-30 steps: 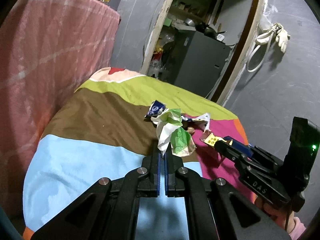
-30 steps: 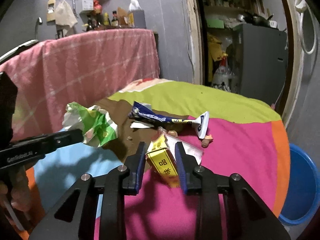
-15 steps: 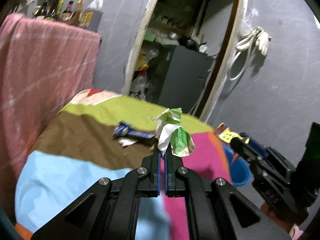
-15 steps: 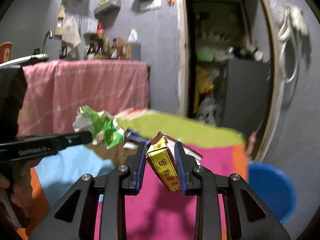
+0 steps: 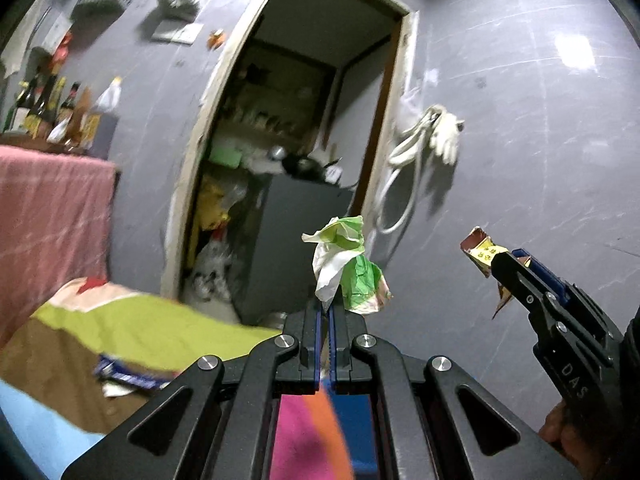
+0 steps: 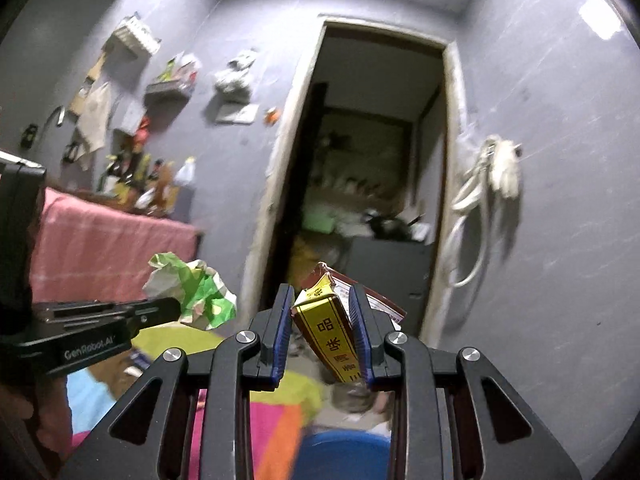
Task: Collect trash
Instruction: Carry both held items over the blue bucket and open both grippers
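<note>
My left gripper (image 5: 325,312) is shut on a crumpled green and white wrapper (image 5: 347,268), held up in the air in front of the doorway; the same wrapper (image 6: 192,288) shows at the left of the right wrist view. My right gripper (image 6: 320,328) is shut on a yellow and brown snack packet (image 6: 332,336), also lifted; the packet (image 5: 482,250) sticks out of its fingers at the right of the left wrist view. A blue wrapper (image 5: 128,376) still lies on the striped cloth (image 5: 120,324) covering the table. The blue bucket (image 6: 344,456) sits low, under the right gripper.
An open doorway (image 6: 372,184) leads to a cluttered room with a dark cabinet (image 5: 296,248). A pink cloth (image 5: 48,216) hangs at the left, bottles (image 5: 60,112) above it. Gloves and a hose (image 5: 432,140) hang on the grey wall.
Both grippers rose and swung right, off the table toward the doorway and the bucket, each keeping its piece of trash. The table has dropped to the lower left of both views.
</note>
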Available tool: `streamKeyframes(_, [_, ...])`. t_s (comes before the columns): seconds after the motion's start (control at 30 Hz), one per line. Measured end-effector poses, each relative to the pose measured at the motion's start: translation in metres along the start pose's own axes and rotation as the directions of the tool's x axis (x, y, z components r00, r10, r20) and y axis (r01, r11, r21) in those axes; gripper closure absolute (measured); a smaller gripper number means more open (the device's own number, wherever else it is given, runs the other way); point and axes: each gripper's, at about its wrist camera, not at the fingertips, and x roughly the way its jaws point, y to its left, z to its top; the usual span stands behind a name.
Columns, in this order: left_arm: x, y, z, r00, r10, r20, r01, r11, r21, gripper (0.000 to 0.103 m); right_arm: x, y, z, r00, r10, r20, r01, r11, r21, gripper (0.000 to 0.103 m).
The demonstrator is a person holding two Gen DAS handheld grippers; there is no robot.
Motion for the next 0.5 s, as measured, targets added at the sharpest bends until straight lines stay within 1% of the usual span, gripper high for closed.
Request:
streamKeyframes(0.1, [0.016, -0.020, 0.001, 0.999, -0.012, 0.033, 0.012, 1.000, 0.011, 0.102, 0.002, -0.017, -0.002, 0.999, -0.038, 0.012, 0.038, 0.999, 0.004, 0.077])
streamKeyframes(0.23, [0.041, -0.039, -0.008, 0.999, -0.016, 0.044, 0.015, 1.000, 0.015, 0.102, 0.005, -0.040, -0.011, 0.997, -0.079, 0.012, 0.078, 0.997, 0.022, 0.077])
streamKeyframes(0.3, [0.053, -0.045, -0.013, 0.999, -0.011, 0.042, 0.011, 1.000, 0.019, 0.102, 0.009, -0.049, -0.018, 0.995, -0.100, 0.014, 0.100, 0.995, 0.030, 0.077])
streamKeyframes(0.5, [0.082, -0.054, -0.032, 1.000, 0.012, 0.017, -0.012, 0.999, 0.033, 0.102, 0.021, -0.067, -0.037, 0.992, -0.128, 0.005, 0.127, 0.991, 0.051, 0.077])
